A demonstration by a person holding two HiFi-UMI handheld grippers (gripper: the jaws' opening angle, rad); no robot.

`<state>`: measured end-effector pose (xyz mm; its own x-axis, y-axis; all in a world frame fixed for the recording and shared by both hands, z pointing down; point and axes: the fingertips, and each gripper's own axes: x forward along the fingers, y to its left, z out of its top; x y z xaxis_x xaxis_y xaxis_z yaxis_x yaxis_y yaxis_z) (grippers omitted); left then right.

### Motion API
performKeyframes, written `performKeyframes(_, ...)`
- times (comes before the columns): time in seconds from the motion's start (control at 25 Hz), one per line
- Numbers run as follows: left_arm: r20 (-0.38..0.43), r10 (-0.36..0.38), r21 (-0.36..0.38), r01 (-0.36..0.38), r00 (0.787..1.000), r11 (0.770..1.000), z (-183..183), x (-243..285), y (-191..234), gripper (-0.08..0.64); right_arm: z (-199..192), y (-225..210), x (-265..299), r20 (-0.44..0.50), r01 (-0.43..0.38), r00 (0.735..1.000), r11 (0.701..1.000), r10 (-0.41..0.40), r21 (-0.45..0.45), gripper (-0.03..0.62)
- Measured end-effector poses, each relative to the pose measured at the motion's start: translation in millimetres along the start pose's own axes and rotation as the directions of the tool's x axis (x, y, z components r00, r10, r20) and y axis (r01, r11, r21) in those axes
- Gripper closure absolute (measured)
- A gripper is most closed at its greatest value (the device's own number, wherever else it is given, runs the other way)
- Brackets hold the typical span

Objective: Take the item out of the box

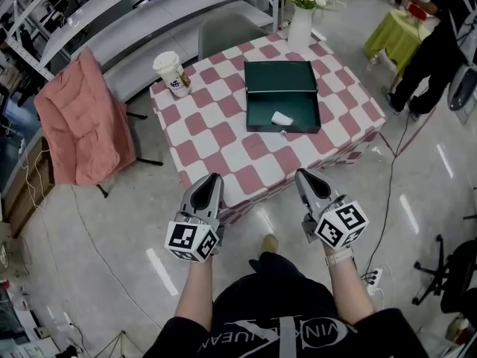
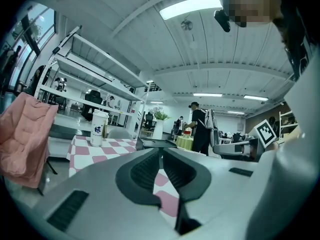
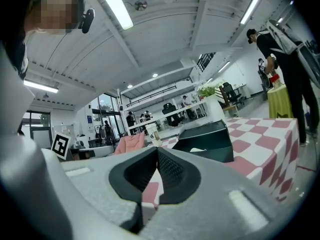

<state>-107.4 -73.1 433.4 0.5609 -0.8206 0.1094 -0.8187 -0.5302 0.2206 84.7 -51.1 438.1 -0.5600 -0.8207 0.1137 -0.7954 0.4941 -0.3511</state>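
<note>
Nothing of the job looks done yet. The dark green box [image 1: 298, 109] sits open on the checked bench [image 1: 216, 140], its lid tipped back on the side away from the tongs. The item [image 1: 282, 118], a small white thing I can't name from here, lies on the box floor toward the side nearest the tongs. It is untouched, so the reach, the grip and the lift out are all left to do.

The person stands at the near edge of the bench with both tools held low in front of the body. The left tongs [image 1: 214, 179] are closed, the two dark ribbed pads meeting at the tips with nothing between them; only the checked cloth shows through the gap lower down. The right tongs [image 1: 304, 176] are closed as well, pad against pad, and grip nothing. Neither pair touches the box or anything else on the bench.

From the tongs, the box is straight ahead and well apart, a little closer to the right pair than to the left. A paper cup [image 1: 171, 73] stands farther off, ahead of the left pair. I'd judge the right tongs the likelier to go in. They would have to open first, then come down over the near wall of the box to reach the item.
</note>
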Motion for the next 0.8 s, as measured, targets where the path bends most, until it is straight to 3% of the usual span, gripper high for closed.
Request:
performKeyframes(0.44,0.019,0.005,0.004,-0.005,1.000,1.000,6,43,6,0.534,11,-40,26,-0.007,-0.006,1.000,1.000,0.006,0.004,0.586)
performKeyframes(0.8,-0.029,0.038,0.010,-0.038,0.999,0.999,-1,44,17,0.534,3,-46,36,-0.028,-0.026,0.999,0.999,0.027,0.047,0.586)
